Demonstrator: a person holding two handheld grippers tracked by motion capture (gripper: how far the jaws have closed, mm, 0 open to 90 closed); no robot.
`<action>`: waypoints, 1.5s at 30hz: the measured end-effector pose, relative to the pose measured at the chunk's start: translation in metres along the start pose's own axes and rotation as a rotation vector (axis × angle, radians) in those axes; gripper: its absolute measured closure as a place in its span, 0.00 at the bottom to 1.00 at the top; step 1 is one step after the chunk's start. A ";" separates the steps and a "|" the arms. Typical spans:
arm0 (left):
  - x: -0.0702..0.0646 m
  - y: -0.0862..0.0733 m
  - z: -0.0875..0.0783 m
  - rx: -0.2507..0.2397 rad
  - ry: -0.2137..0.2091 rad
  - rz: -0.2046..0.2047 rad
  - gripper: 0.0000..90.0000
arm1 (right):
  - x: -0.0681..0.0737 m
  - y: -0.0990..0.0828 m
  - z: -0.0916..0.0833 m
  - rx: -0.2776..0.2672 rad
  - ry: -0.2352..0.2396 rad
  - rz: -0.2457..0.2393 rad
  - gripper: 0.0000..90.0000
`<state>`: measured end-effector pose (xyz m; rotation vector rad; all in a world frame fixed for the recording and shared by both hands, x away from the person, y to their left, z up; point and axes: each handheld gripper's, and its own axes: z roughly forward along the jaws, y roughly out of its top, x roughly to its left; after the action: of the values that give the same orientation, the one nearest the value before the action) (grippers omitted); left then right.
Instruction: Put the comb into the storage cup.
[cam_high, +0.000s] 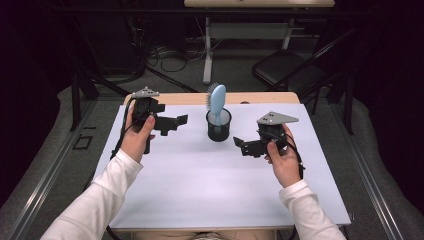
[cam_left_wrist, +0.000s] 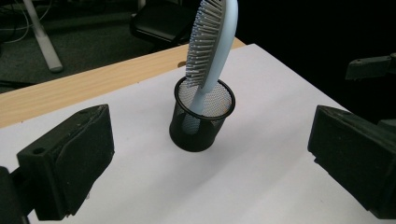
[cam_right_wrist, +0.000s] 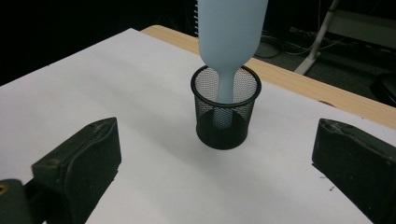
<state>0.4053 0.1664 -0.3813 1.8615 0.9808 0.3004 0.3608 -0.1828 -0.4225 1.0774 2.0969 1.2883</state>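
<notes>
Left gripper (cam_high: 181, 120) in the high view is held clear of the white table covering (cam_high: 210, 190), jaws spread and grasping nothing, pointed toward a black wire-mesh cylindrical cup (cam_high: 219, 126) that stands between the two tools. Right gripper (cam_high: 239, 143), likewise released and holding nothing, faces the cup from the opposite side and sits nearer to it. A pale blue plastic hairbrush (cam_high: 216, 102) stands handle-down in the cup, its head rising above the rim.

Left gripper view: both jaws stand wide apart at the lower corners, with the cup ahead and centred between them, well short of contact. The hairbrush leans away and to the right of the jaws, bristles turned toward this camera. Part of the other tool shows at the far right edge.

Right gripper view: jaws again wide, the cup directly ahead between them, not touched. The smooth back of the brush head faces this camera; the handle drops inside the mesh.

Assessment: placement of the brush in the cup appears complete, or its removal not yet begun; the pictures do not settle which. Neither tool has contact.
</notes>
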 end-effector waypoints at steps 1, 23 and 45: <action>0.000 -0.001 -0.001 0.000 0.000 -0.001 0.01 | -0.001 -0.001 -0.002 0.001 -0.002 0.006 0.01; 0.021 -0.045 -0.027 -0.020 0.063 -0.053 0.01 | -0.027 -0.032 -0.026 0.021 -0.066 0.073 0.01; 0.052 -0.107 -0.027 -0.019 0.096 -0.110 0.01 | -0.046 -0.073 -0.031 0.064 -0.117 0.142 0.01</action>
<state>0.3697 0.2441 -0.4690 1.7823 1.1371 0.3344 0.3383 -0.2554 -0.4743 1.3180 2.0174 1.1980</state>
